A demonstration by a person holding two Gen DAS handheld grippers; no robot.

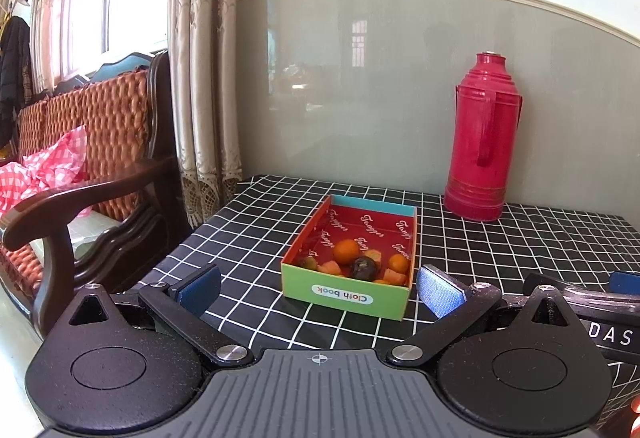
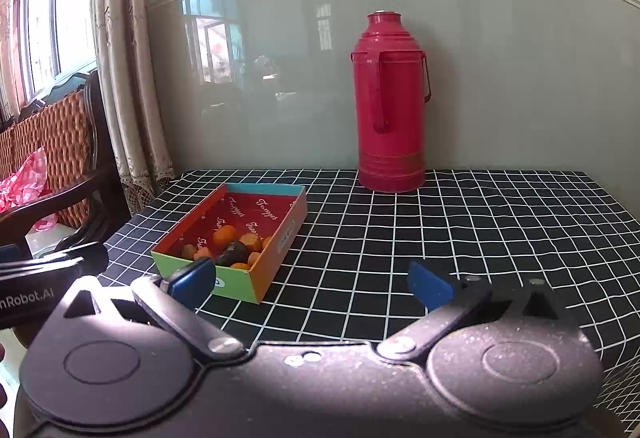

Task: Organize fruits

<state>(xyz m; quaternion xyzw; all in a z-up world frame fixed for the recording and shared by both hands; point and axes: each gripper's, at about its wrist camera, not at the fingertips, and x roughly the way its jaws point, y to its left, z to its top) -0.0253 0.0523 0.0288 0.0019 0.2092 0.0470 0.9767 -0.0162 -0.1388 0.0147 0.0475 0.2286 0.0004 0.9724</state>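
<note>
While both sets of fingers stood spread and empty, the fruits lay heaped in the near end of the box, straight ahead of the left gripper and between its two pads. From the right gripper the same box lay ahead and to the left, its near corner partly hidden behind the left pad. The box's long axis ran away from the left fingers toward the wall. By my judgement the left hand was nearer and better lined up. A red thermos stood well beyond, to the right, on the checked table, apart from the box. Nothing blocked the approach except the box's low front wall.
</note>
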